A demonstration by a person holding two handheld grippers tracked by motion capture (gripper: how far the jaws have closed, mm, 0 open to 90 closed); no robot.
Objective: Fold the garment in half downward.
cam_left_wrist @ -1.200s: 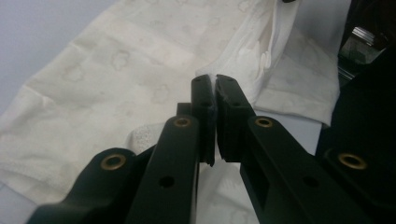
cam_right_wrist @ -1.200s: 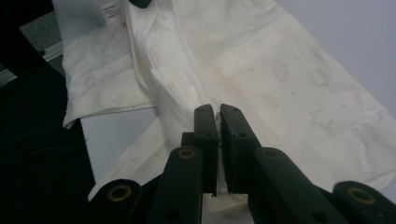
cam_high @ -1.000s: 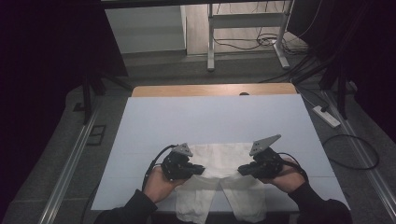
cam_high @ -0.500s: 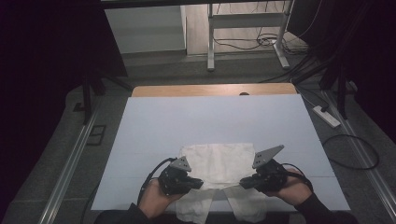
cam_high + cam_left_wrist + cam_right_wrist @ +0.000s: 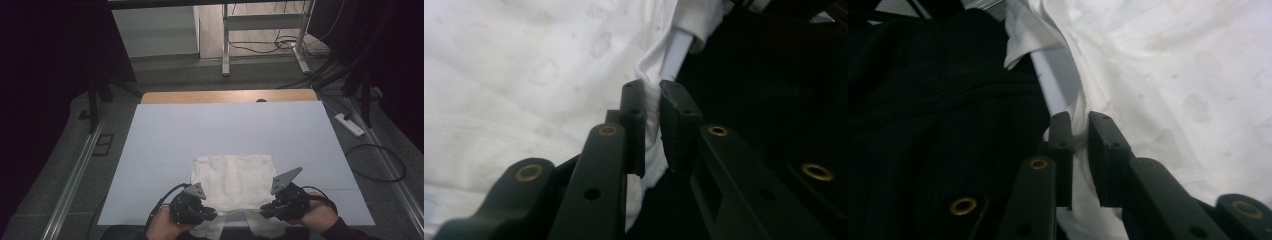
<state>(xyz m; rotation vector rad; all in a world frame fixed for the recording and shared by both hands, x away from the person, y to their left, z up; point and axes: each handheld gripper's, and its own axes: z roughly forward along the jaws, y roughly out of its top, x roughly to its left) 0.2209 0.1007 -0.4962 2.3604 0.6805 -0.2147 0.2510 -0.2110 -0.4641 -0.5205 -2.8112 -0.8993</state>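
A pale table [image 5: 165, 150] with a bare wooden strip along its far edge carries one thing: a white cloth [image 5: 232, 180]. The cloth lies flat near the near edge, about midway across. Its near end hangs crumpled over that edge.

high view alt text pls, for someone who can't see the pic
Seen from above, a person's two hands hold black grippers at the near edge of a pale table: the left gripper and right gripper each meet a near corner of a white cloth. The cloth lies mostly flat, its near end hanging over the edge. Cables and metal stands are on the floor beyond.
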